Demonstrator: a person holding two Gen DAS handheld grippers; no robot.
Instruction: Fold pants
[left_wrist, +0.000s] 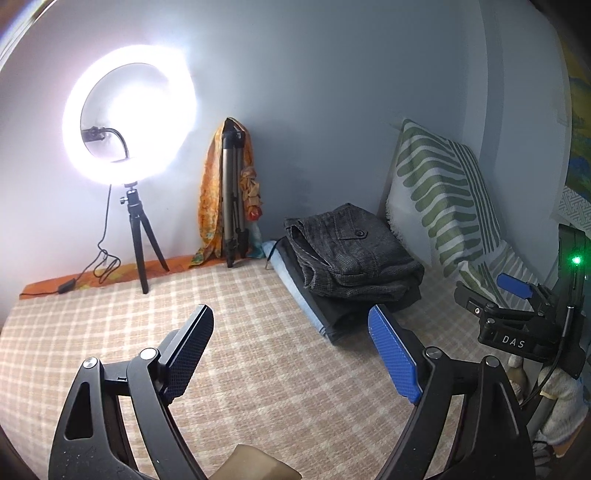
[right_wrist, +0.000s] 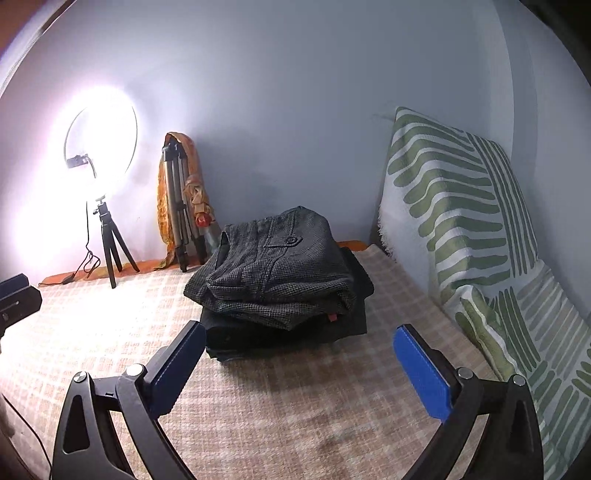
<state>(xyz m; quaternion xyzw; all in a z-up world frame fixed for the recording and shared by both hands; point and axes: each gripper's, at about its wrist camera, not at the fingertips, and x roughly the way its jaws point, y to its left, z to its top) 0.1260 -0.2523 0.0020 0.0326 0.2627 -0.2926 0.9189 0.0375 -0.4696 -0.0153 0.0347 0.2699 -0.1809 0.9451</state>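
Observation:
Grey checked pants (left_wrist: 354, 254) lie folded on top of a stack of dark folded garments (left_wrist: 343, 314) on the checked bed cover; a light blue garment (left_wrist: 295, 291) lies at the bottom of the stack. In the right wrist view the folded grey pants (right_wrist: 280, 269) sit just ahead of my right gripper (right_wrist: 299, 354), which is open and empty. My left gripper (left_wrist: 291, 339) is open and empty, to the left of the stack. The right gripper (left_wrist: 517, 295) also shows at the right edge of the left wrist view.
A lit ring light on a small tripod (left_wrist: 129, 118) stands at the back left with its cable. A folded tripod draped with an orange cloth (left_wrist: 231, 192) leans in the corner. A green-striped pillow (right_wrist: 461, 221) leans on the wall at right. The checked cover (right_wrist: 277, 406) spreads in front.

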